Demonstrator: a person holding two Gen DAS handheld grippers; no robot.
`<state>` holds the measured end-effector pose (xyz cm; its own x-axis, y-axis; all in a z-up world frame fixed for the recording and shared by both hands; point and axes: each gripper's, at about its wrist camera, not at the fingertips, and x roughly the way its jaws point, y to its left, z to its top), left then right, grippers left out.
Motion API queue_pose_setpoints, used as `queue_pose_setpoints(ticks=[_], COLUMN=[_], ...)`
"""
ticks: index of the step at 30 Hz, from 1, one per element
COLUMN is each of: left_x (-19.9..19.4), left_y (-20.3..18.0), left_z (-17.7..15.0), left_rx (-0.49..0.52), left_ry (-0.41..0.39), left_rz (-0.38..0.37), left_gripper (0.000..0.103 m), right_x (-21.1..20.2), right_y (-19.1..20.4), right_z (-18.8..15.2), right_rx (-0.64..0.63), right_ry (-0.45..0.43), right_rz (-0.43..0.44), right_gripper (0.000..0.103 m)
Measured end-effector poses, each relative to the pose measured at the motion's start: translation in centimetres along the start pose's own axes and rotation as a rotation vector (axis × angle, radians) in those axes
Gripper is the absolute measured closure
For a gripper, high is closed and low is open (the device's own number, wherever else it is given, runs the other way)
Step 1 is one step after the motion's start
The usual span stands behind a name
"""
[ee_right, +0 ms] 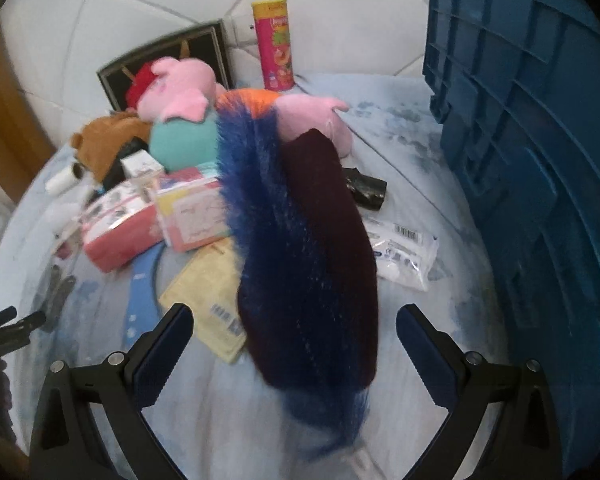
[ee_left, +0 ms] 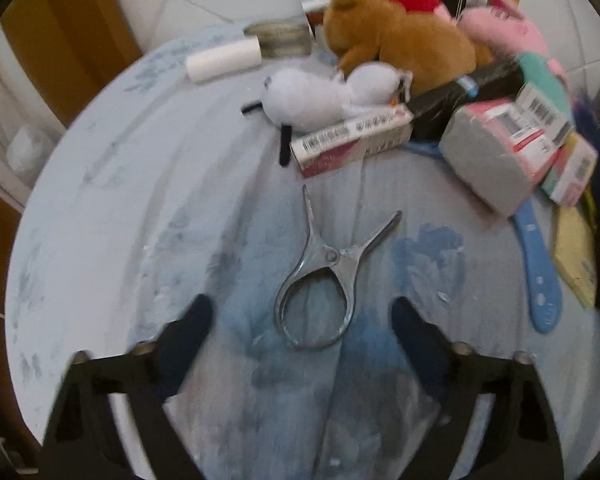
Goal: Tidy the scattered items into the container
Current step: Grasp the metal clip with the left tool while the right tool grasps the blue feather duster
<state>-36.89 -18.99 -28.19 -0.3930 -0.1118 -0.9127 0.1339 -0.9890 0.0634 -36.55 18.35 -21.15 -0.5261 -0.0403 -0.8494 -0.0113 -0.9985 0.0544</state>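
Left hand-held gripper [ee_left: 302, 322] wide astride metal clip [ee_left: 320, 276] flat on counter [ee_left: 120, 200], right hand-held gripper [ee_right: 294, 330] wide astride furry duster [ee_right: 300, 260]: risk of fingers skidding off thin clip.

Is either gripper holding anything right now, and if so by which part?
Nothing is held. The left gripper is open around the metal clip's ring, untouched. The right gripper is open around the furry tail.
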Motion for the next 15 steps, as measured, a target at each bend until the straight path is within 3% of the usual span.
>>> queue_pose_setpoints(ticks=[2, 5, 7, 11, 13, 15], left_x=[1.4, 2.4, 2.8, 2.9, 2.8, 2.8], left_y=[0.0, -0.1, -0.2, -0.4, -0.5, -0.4], left_z=[0.3, 0.6, 0.9, 1.2, 1.2, 1.2], left_rx=[-0.007, -0.005, -0.007, 0.001, 0.01, -0.003], left_ry=[0.027, 0.039, 0.037, 0.032, 0.034, 0.036], left_rz=[-0.008, -0.012, -0.016, -0.019, -0.017, -0.022], left_gripper=[0.03, 0.03, 0.03, 0.03, 0.029, 0.029], right_x=[0.9, 2.3, 3.2, 5.3, 6.3, 6.6], right_y=[0.5, 1.4, 1.8, 2.1, 2.1, 1.9], right_z=[0.6, 1.2, 1.4, 1.0, 0.5, 0.2], right_rx=[-0.02, -0.05, -0.064, -0.083, -0.09, -0.086], right_ry=[0.011, 0.02, 0.035, 0.084, 0.108, 0.119], right_rz=[-0.001, -0.02, -0.036, -0.062, -0.086, -0.084], right_gripper=[0.0, 0.005, 0.022, 0.029, 0.045, 0.045])
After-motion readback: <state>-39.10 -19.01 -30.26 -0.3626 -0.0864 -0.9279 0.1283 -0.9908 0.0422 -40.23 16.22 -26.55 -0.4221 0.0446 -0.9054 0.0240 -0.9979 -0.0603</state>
